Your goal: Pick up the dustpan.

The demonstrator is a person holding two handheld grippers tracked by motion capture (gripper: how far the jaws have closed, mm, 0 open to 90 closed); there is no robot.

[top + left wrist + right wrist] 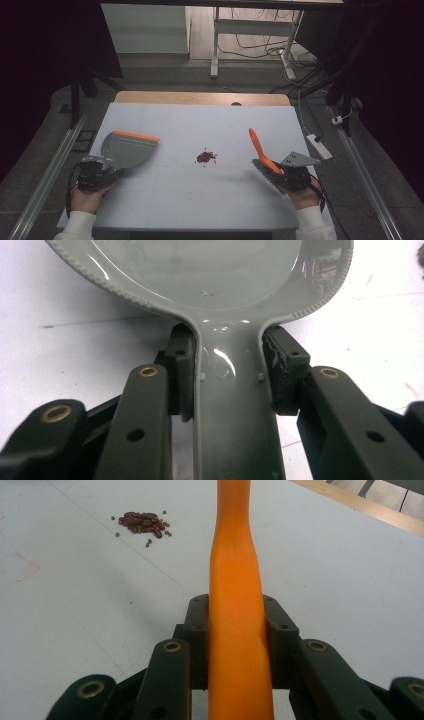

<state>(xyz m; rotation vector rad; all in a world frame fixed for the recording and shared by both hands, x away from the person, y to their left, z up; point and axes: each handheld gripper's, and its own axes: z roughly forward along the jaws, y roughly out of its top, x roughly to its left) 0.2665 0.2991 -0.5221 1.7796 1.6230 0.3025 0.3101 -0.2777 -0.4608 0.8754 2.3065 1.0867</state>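
Observation:
A grey dustpan (127, 149) with an orange front lip lies flat on the white table (200, 120) at the left. My left gripper (106, 172) is shut on its handle. The left gripper view shows both pads pressed against the dustpan's (200, 270) narrow grey handle, with my left gripper (230, 370) around it. My right gripper (285, 176) is shut on an orange brush (259, 147) whose handle slants up and away. In the right gripper view the orange brush (234, 580) runs between the jaws of my right gripper (235, 625). A small pile of red beans (205, 156) (142, 522) lies between the two tools.
A wooden strip (200, 97) borders the table's far edge. On the floor to the right lie a white power strip (319, 146) and cables. Metal rails run along both sides of the table, and a desk frame (216, 45) stands behind it.

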